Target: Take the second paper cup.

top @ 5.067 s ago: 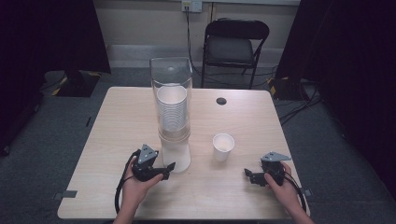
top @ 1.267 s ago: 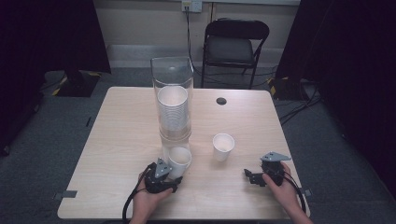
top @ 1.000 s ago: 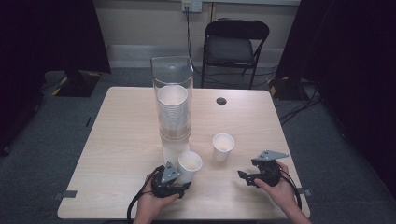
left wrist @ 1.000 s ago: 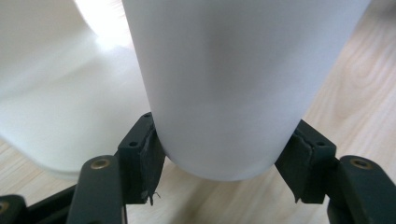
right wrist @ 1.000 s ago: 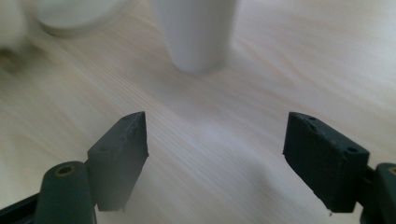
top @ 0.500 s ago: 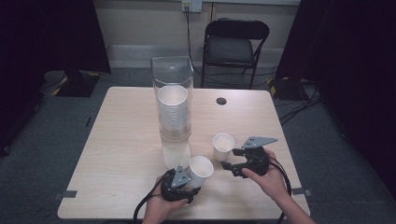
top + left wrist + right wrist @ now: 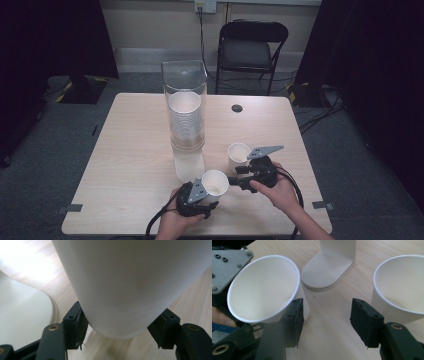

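There is one square table with a light wooden top (image 7: 125,150). On it stands one tall clear plastic cup dispenser with a white base (image 7: 186,115), and it holds one stack of white paper cups (image 7: 185,122); their number cannot be told. Two single white paper cups are outside it (image 7: 215,184) (image 7: 238,156). There are two black two-jaw grippers (image 7: 212,197) (image 7: 234,181), one small round black disc (image 7: 237,108), and one black folding chair (image 7: 252,50).

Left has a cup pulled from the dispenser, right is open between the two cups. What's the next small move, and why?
Probably ease the held cup across and stack it into the standing cup. The left gripper is shut on the held cup, tilted and clear of the dispenser; the right gripper is open, holding nothing.
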`<state>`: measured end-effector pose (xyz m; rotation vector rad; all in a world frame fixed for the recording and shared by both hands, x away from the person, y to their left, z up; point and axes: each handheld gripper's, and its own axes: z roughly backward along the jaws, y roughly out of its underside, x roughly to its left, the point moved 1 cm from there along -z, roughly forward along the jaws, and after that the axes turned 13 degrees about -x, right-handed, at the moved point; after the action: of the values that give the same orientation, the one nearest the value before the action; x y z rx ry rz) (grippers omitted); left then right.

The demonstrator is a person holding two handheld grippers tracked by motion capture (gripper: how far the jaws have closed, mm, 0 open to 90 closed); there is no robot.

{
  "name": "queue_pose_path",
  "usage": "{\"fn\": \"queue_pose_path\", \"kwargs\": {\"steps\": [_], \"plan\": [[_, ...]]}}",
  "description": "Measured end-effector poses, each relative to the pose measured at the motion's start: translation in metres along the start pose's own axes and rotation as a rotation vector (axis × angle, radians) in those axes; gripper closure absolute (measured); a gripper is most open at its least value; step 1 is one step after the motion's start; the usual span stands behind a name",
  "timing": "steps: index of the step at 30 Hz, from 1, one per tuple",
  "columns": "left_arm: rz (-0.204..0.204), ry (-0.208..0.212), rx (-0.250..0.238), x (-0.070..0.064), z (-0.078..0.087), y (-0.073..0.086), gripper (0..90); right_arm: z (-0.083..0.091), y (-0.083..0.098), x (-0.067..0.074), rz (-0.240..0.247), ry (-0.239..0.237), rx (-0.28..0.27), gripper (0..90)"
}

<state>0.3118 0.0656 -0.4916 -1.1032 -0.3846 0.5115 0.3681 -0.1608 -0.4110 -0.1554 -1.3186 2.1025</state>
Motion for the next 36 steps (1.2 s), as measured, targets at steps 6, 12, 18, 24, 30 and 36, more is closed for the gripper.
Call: {"fn": "queue_pose_path", "kwargs": {"steps": [6,12,18,24,30,36], "plan": [[-0.005,0.006,0.006,0.001,0.000,0.000,37.2,0.007,-0.008,0.000,-0.010,0.029,-0.053,41.2],[-0.022,0.023,0.028,-0.003,-0.005,0.001,37.1,0.012,-0.016,0.000,-0.055,-0.021,-0.078,41.9],[-0.057,0.007,0.028,-0.004,-0.004,0.000,36.6,-0.009,0.000,0.014,-0.002,-0.010,0.057,77.0],[-0.015,-0.019,0.021,0.002,-0.001,0.003,31.5,-0.001,0.000,0.001,-0.048,0.025,0.067,87.5],[0.002,-0.033,0.052,0.009,0.006,0.004,29.0,0.007,0.004,-0.014,-0.079,0.064,0.113,85.2],[0.017,-0.043,0.055,0.016,0.014,0.007,28.6,0.008,0.010,-0.020,-0.085,0.069,0.089,62.2]]}}
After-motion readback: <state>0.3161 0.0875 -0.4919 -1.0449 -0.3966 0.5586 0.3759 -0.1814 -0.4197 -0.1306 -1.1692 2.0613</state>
